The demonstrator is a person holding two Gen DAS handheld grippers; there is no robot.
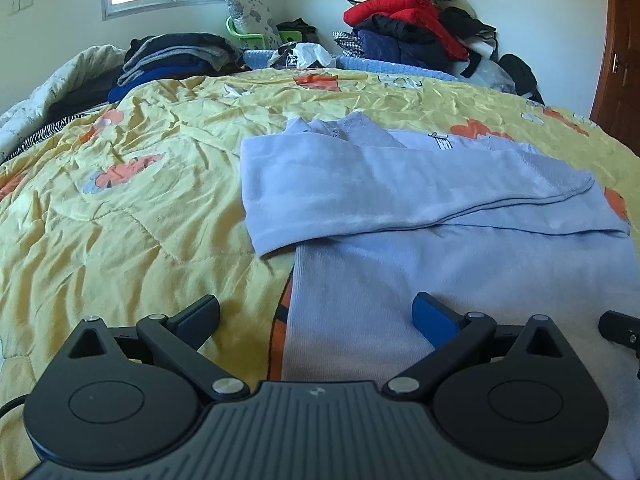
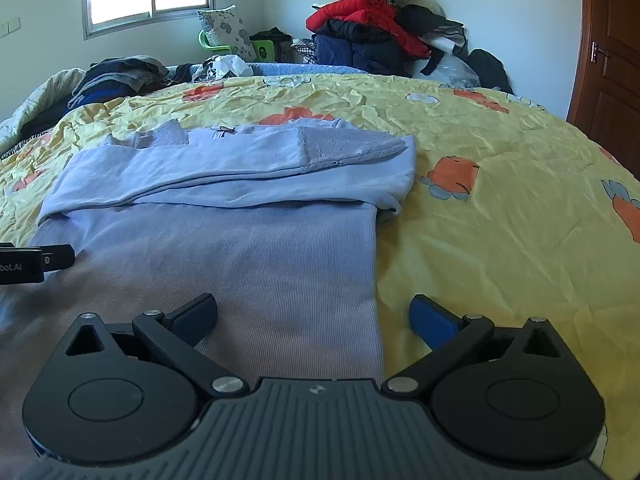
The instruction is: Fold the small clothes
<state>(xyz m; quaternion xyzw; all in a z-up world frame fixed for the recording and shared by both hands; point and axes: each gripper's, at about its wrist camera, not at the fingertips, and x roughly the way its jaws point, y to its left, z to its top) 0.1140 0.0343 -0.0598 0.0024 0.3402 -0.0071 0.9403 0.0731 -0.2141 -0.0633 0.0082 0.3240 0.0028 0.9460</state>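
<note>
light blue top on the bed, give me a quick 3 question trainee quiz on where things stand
1. True or false: the left hand-held gripper is shut on the light blue top.
2. Multiple choice: the sleeves of the top lie
A. spread out to both sides
B. folded across the body
C. hanging off the bed
3. Short answer: which edge of the top does the right hand-held gripper straddle, and what lies under its outer finger?

Key
1. False: both fingers stand wide apart, over the top's left edge.
2. B
3. The top's right edge; the outer finger is over the yellow floral quilt.
</note>
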